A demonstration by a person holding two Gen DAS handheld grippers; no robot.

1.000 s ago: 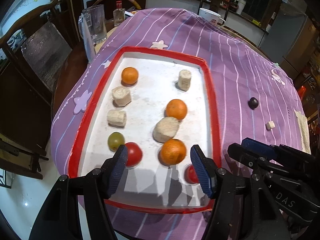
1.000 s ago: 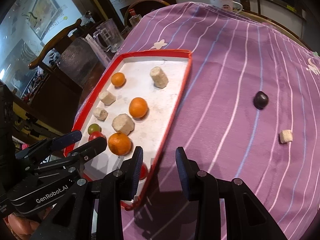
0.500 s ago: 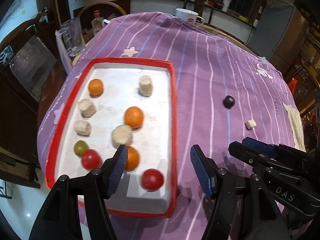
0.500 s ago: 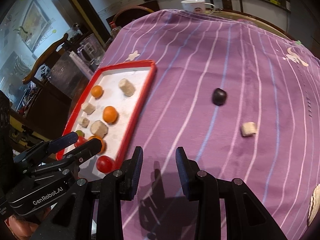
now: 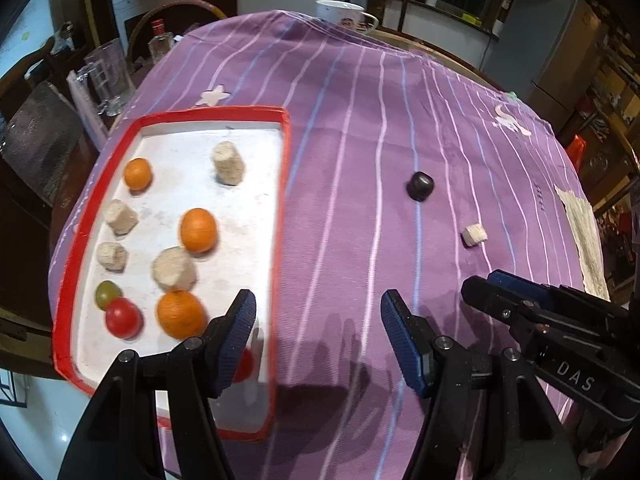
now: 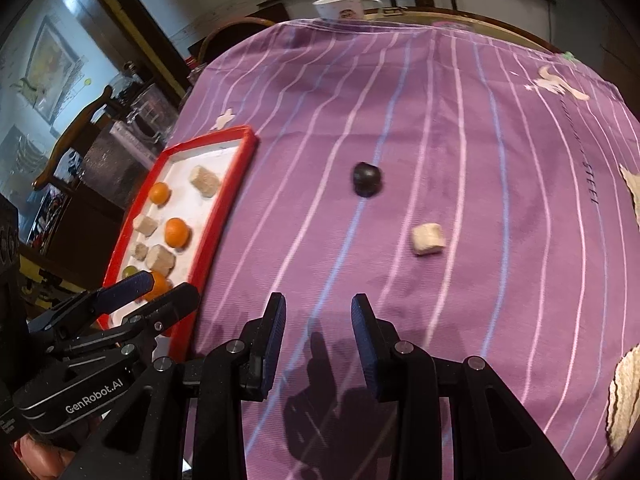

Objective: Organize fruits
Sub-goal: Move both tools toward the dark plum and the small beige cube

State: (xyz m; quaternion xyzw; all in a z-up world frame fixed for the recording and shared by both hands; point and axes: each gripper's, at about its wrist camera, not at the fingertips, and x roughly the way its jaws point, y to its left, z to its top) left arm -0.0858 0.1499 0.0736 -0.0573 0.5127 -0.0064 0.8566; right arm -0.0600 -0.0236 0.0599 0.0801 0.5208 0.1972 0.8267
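Your left claw [image 5: 318, 330] and right claw [image 6: 319, 334] both tilt steeply down over the bench, jaws apart and empty; the dark fruit [image 6: 366, 179] lies ahead on the cloth, beside the tray [image 5: 282, 216].

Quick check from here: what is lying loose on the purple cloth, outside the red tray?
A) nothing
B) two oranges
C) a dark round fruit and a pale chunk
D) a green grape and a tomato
C: the dark fruit and the pale chunk sit on the cloth, apart from the tray.
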